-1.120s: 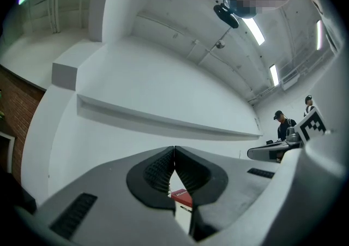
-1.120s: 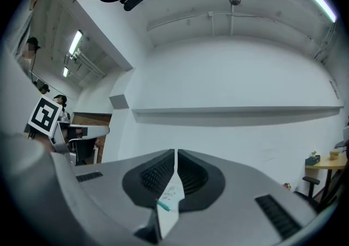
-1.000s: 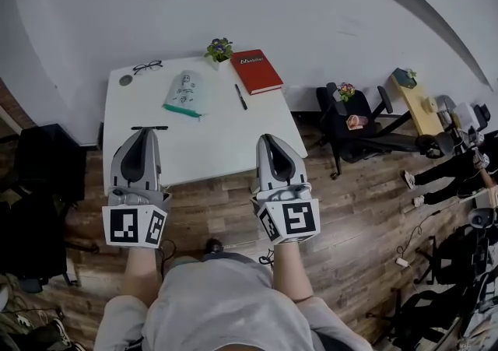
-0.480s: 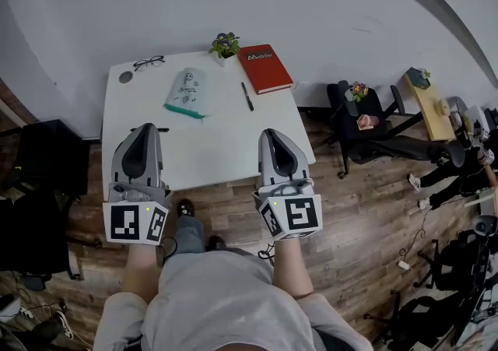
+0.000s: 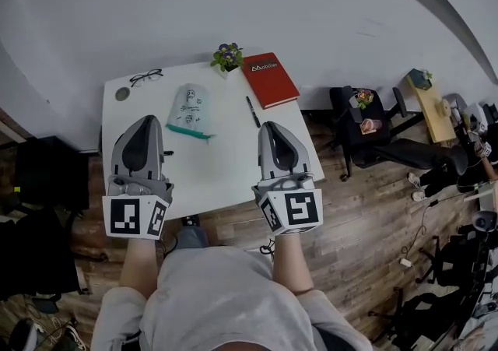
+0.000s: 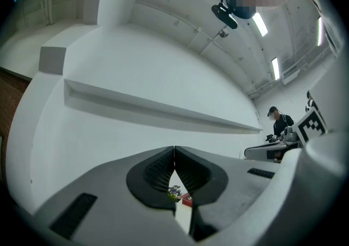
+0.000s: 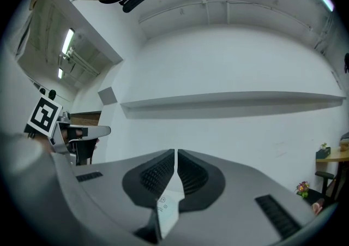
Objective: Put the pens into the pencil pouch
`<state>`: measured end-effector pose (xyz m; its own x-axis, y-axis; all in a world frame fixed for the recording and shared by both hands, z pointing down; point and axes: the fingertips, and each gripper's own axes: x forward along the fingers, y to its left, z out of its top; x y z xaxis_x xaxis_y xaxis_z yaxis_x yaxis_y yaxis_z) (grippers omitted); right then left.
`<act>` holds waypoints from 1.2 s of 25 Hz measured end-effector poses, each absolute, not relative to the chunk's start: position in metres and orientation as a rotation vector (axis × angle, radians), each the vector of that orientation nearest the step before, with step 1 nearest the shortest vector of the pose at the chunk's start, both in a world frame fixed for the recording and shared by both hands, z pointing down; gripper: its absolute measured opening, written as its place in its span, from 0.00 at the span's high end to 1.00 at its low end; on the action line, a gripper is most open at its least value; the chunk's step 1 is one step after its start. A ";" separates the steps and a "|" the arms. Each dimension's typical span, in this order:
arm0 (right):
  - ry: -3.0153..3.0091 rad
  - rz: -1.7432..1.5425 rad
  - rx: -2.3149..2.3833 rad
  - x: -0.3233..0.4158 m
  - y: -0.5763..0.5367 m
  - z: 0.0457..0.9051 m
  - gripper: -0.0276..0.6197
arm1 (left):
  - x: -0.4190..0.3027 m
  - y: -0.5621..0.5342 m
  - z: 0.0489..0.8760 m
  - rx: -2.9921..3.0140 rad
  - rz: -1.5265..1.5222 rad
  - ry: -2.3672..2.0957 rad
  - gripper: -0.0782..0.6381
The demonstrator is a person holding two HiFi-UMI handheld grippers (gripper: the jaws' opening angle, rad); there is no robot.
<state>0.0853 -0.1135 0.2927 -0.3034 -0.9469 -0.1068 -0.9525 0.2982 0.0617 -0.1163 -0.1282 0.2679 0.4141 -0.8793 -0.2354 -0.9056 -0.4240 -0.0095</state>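
On the white table (image 5: pixel 226 163) a pale, doodle-printed pencil pouch (image 5: pixel 187 107) lies with a teal strip (image 5: pixel 187 131) along its near edge. To its right rests a black pen (image 5: pixel 253 111). Only the tip of a second black pen (image 5: pixel 166 153) shows beside my left gripper (image 5: pixel 145 119). That gripper hovers over the table's near left part, and its jaws meet at the tip (image 6: pixel 174 150) with nothing between them. My right gripper (image 5: pixel 272 125) is over the near right part, just short of the black pen. Its jaws are shut and empty (image 7: pixel 175 153), and the pouch (image 7: pixel 166 202) shows below them.
Far side of the table: glasses (image 5: pixel 146 76), a grey disc (image 5: pixel 122 93), a small potted plant (image 5: pixel 227 56) and a red book (image 5: pixel 269 79). Black office chairs (image 5: pixel 366 120) stand to the right on the wooden floor. A dark object (image 5: pixel 43 170) sits left of the table.
Both grippers have moved forward from the table's near edge to over its surface, and the table now sits closer in view. Both stay shut.
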 end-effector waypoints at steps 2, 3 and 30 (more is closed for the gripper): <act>2.488 0.162 -1.838 0.079 -0.129 0.296 0.90 | -0.121 -0.146 0.269 -2.541 0.296 1.593 0.85; 2.484 0.149 -1.847 0.076 -0.137 0.298 0.90 | -0.124 -0.154 0.269 -2.549 0.294 1.587 0.85; 2.875 -0.617 -1.950 -0.002 -0.243 0.525 0.89 | -0.157 -0.280 0.354 -2.827 0.169 1.490 0.85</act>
